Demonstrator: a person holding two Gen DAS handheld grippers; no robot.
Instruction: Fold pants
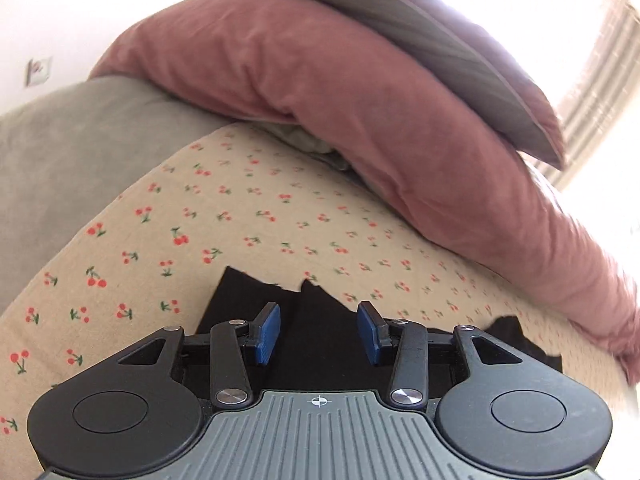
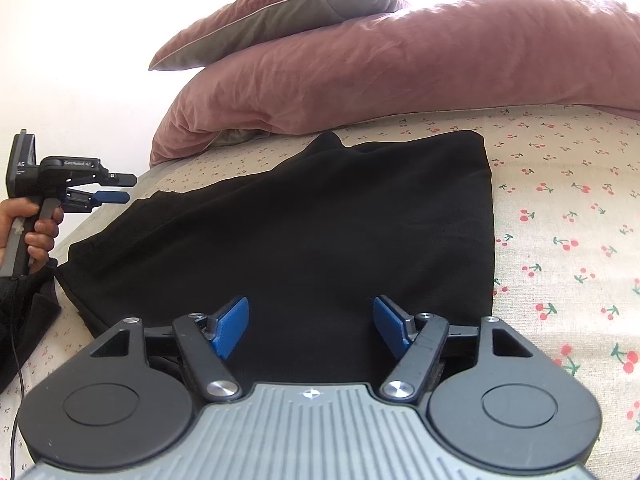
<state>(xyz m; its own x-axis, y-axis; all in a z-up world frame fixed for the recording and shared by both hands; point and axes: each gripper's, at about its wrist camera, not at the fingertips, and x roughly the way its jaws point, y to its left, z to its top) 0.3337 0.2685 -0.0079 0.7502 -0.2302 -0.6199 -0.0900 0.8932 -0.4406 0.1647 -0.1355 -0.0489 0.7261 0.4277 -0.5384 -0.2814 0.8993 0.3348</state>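
Black pants (image 2: 304,224) lie flat on the cherry-print bed sheet (image 2: 560,208), folded into a broad dark slab. My right gripper (image 2: 310,326) is open and empty, its blue pads just above the near edge of the pants. My left gripper (image 1: 319,330) is open and empty over a jagged end of the black fabric (image 1: 312,344). In the right wrist view the left gripper (image 2: 120,188) shows at the far left, held in a hand, just beyond the pants' left end.
A pink duvet (image 2: 400,76) is bunched along the far side of the bed, with a pink and grey pillow (image 2: 280,12) on top. A grey blanket (image 1: 72,148) lies at the left. A cable (image 2: 16,396) hangs at the left edge.
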